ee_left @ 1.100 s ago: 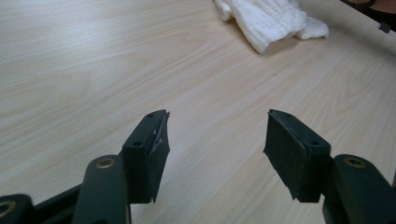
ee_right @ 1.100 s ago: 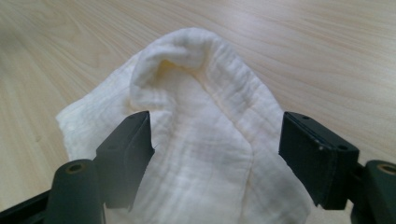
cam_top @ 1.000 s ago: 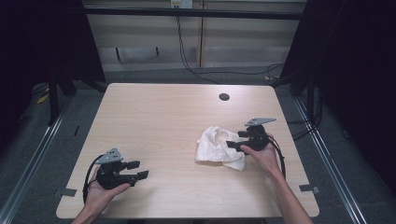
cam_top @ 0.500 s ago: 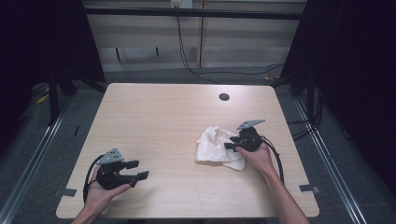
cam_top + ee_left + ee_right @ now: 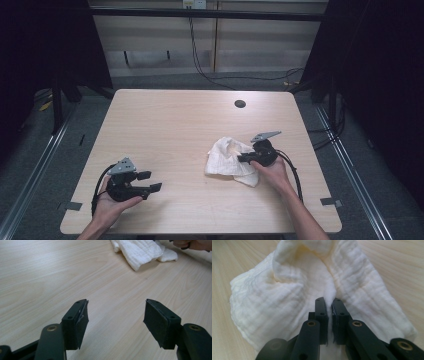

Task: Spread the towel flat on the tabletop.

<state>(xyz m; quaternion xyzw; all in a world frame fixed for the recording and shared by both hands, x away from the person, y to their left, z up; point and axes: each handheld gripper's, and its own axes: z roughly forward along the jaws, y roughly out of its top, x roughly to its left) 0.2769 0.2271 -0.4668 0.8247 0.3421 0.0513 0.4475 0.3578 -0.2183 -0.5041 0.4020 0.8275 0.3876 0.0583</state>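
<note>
Now you are pinching the white cloth (image 5: 287, 297) with your right gripper (image 5: 329, 302), whose jaws have just been closing and are standing almost together with a raised fold of fabric between the pads. On the table (image 5: 175, 125), the cloth (image 5: 231, 160) is lying crumpled just beside your right gripper (image 5: 245, 159), on its left in the high view, well apart from the dark round hole (image 5: 240, 104) near the far edge. Judging from its ribbed, gauze-like weave and loose heaped folds, the cloth is likely handling as a light, soft, limp thing: it is offering no stiffness, so any unsupported part will probably be drooping and trailing once lifted. It looks neither slippery nor fragile, though a thin pinch may be slipping out of a single layer. You are taking it at a central ridge; an edge or corner would likely be giving better control for spreading. Your left gripper (image 5: 150, 182) is resting in your palm, well apart from the cloth, with its jaws wide and nothing between them (image 5: 115, 320).
</note>
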